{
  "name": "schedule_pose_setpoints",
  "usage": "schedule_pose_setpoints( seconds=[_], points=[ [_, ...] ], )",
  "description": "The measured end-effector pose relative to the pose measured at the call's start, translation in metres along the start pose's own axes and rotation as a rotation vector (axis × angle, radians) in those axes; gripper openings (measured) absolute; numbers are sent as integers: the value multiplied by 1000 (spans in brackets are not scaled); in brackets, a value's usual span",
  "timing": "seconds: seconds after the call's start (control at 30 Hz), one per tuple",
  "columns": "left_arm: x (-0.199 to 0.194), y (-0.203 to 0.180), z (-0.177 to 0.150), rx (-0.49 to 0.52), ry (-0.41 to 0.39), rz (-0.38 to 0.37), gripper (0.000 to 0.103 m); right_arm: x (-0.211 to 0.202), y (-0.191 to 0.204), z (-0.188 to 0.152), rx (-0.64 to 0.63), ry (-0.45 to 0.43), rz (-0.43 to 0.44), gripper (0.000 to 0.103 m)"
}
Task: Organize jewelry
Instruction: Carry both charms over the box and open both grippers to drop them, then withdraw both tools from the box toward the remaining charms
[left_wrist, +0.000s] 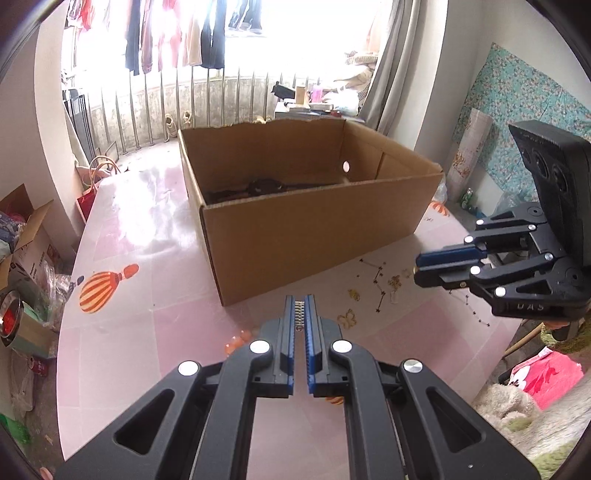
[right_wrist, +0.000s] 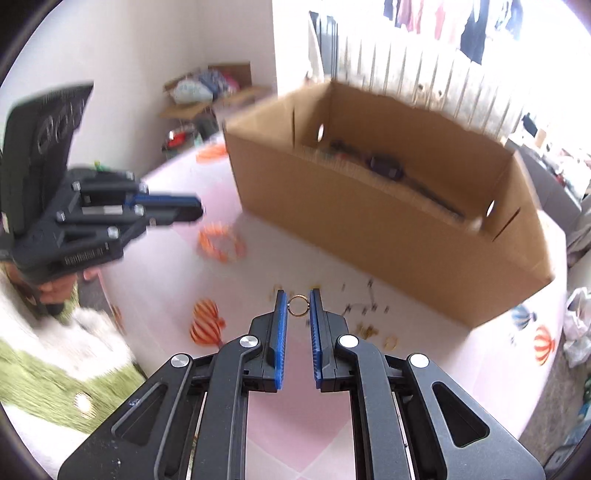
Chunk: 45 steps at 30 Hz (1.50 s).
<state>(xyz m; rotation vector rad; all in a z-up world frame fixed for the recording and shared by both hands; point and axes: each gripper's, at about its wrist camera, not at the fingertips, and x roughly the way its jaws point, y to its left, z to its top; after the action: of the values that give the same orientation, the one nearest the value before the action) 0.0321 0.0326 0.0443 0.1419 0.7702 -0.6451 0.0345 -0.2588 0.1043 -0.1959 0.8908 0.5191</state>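
Note:
My left gripper (left_wrist: 300, 306) is shut on a small silver spring-like piece of jewelry (left_wrist: 300, 312), held above the pink table in front of the cardboard box (left_wrist: 314, 229). My right gripper (right_wrist: 298, 301) is shut on a small gold ring (right_wrist: 297, 305) and hovers over the table; it shows from the side in the left wrist view (left_wrist: 419, 266). Loose gold pieces and a thin chain (left_wrist: 380, 284) lie scattered on the table near the box's front corner. Dark items (left_wrist: 262, 186) lie inside the box.
The pink tablecloth (left_wrist: 147, 332) has printed balloon patterns (left_wrist: 101, 290). The open box (right_wrist: 388, 214) fills the table's far middle. Clutter and cartons (left_wrist: 26, 258) stand on the floor to the left. Bedding and a pink cloth (left_wrist: 546, 376) lie at the right.

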Motion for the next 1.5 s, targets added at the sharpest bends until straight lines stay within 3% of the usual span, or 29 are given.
schedule_pose_setpoints(
  seconds=[0.17,0.3,0.43,0.63,0.8,1.07,1.23,1.5],
  points=[
    [-27,-4,32,25,-101,-68,4,-33,-21,41,32,-146,10,10],
    [-22,-3,69,44,-107,-87,5,-38,-54,70,73,-165,32,10],
    [16,10,111,-6,-6,-106,5,4,-92,102,176,-37,96,10],
    [98,32,151,-152,215,-203,5,50,-137,103,315,150,133,10],
    [157,46,158,-257,378,-204,4,82,-159,100,408,245,149,10],
    [204,54,160,-340,495,-141,5,98,-184,94,517,286,184,13],
    [216,57,151,-387,523,-152,10,91,-193,90,539,246,186,15],
    [200,59,151,-388,460,-167,12,73,-196,89,541,183,164,16]
  ],
)
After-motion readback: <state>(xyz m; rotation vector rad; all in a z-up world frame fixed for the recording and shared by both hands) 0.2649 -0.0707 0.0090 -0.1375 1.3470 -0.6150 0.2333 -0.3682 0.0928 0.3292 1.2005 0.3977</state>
